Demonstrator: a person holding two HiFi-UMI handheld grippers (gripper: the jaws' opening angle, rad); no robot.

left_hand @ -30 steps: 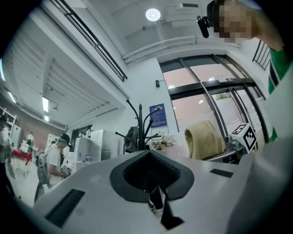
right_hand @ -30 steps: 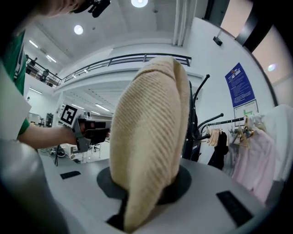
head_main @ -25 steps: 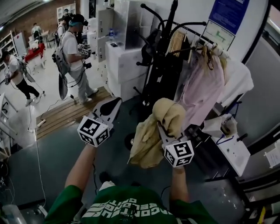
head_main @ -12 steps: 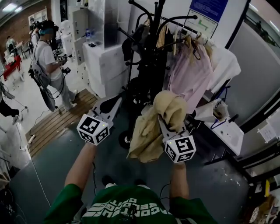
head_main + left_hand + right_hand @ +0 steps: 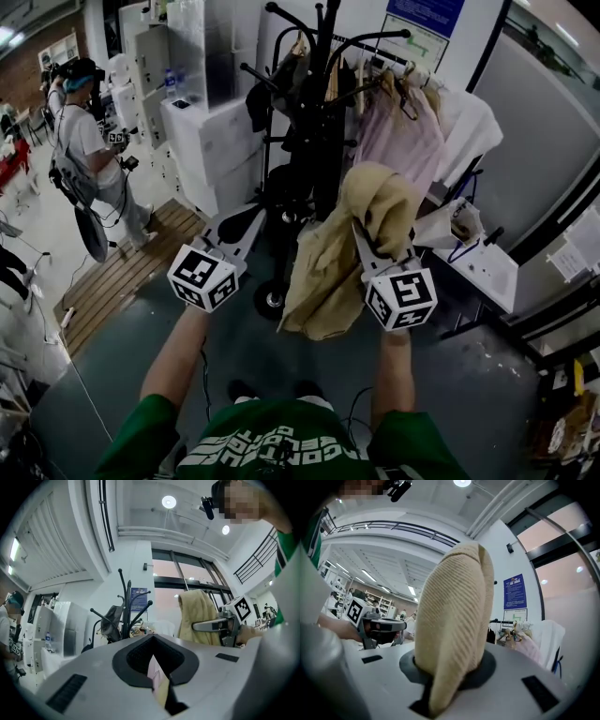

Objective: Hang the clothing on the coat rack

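A beige knit garment (image 5: 323, 272) hangs bunched from my right gripper (image 5: 364, 232), whose jaws are shut on its upper fold. In the right gripper view the garment (image 5: 454, 620) stands up between the jaws and hides most of what lies ahead of the right gripper (image 5: 450, 667). The black coat rack (image 5: 323, 84) stands just beyond it, dark clothing on its curved arms. My left gripper (image 5: 234, 234) is held out left of the garment, shut and holding nothing. In the left gripper view the rack (image 5: 126, 606) is ahead of the left gripper (image 5: 152, 653), and the garment (image 5: 197, 616) is at right.
Pink and white clothes (image 5: 403, 141) hang on a rail right of the rack. White cabinets (image 5: 216, 131) stand behind left. A person (image 5: 89, 155) with grippers stands on a wooden platform (image 5: 122, 267). A small table (image 5: 483, 267) with papers is at right.
My right gripper has lifted the beige garment higher, toward the coat rack's arms. The rack now sits closer and more central in view. The left gripper has hardly shifted.
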